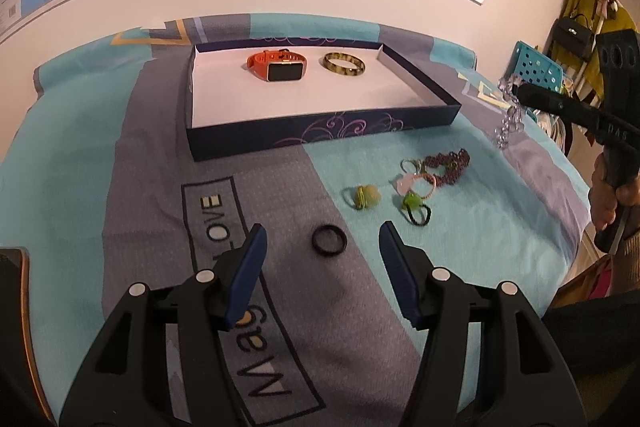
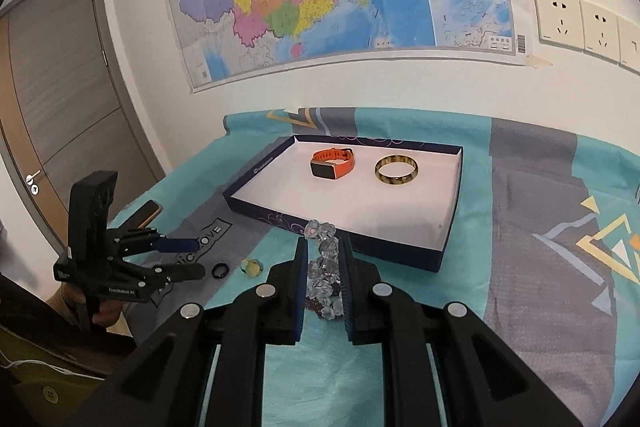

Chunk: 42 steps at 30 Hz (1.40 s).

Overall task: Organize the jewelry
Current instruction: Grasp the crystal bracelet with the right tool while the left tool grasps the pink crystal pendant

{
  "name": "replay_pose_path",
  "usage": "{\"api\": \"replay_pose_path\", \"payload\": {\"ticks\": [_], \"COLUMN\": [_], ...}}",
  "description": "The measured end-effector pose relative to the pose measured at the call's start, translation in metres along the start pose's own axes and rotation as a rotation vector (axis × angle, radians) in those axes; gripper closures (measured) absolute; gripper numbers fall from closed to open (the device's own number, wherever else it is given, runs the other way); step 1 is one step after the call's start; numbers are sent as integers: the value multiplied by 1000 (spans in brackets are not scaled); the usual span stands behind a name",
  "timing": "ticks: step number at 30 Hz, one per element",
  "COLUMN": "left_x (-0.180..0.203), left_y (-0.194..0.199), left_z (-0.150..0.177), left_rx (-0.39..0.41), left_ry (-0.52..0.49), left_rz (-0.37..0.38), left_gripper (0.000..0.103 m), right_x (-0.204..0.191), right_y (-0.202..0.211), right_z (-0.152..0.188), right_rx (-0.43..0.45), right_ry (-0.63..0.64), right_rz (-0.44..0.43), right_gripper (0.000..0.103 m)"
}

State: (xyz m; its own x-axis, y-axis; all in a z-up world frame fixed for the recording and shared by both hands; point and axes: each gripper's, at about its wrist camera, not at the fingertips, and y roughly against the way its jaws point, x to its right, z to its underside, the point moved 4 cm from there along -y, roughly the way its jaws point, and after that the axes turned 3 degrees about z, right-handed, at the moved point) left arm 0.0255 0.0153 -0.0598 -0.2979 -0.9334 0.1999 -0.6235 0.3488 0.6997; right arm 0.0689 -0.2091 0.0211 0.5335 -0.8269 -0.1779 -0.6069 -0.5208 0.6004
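Note:
A dark blue tray [image 1: 320, 137] with a white floor holds an orange watch [image 1: 277, 65] and a yellow-brown bangle [image 1: 344, 64]. My left gripper [image 1: 322, 233] is open just above the cloth, with a black ring [image 1: 328, 241] between its fingertips. My right gripper [image 2: 323, 245] is shut on a clear crystal bead bracelet [image 2: 324, 267] and holds it in the air before the tray [image 2: 436, 261]. The bracelet hangs at the right of the left wrist view [image 1: 510, 113]. The watch [image 2: 333, 163] and bangle [image 2: 397, 169] show in the right view too.
On the cloth right of the black ring lie a yellow-green hair tie [image 1: 362, 197], a green one [image 1: 414, 207], a pink ring piece [image 1: 416, 181] and a dark red chain [image 1: 450, 165]. The table edge runs at the right. A phone [image 2: 148, 213] lies at the left.

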Motion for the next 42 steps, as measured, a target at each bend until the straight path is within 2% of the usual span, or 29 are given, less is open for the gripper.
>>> {"api": "replay_pose_path", "payload": {"ticks": [23, 28, 32, 36, 42], "left_x": [13, 28, 50, 70, 82], "left_y": [-14, -15, -17, -24, -50], "left_z": [-1, -6, -15, -24, -32], "left_rx": [-34, -24, -11, -1, -37], "left_ry": [-22, -50, -103, -156, -180], "left_rz": [-4, 26, 74, 106, 100], "left_gripper": [51, 52, 57, 57, 57], "right_x": [-4, -2, -1, -1, 1], "right_y": [-13, -15, -15, -15, -17], "right_z": [14, 15, 16, 17, 19], "right_rx": [-24, -28, -29, -29, -33], "right_ry": [-52, -64, -71, -76, -88], "right_rz": [-38, -37, -43, -47, -53], "right_gripper": [90, 90, 90, 90, 90]}}
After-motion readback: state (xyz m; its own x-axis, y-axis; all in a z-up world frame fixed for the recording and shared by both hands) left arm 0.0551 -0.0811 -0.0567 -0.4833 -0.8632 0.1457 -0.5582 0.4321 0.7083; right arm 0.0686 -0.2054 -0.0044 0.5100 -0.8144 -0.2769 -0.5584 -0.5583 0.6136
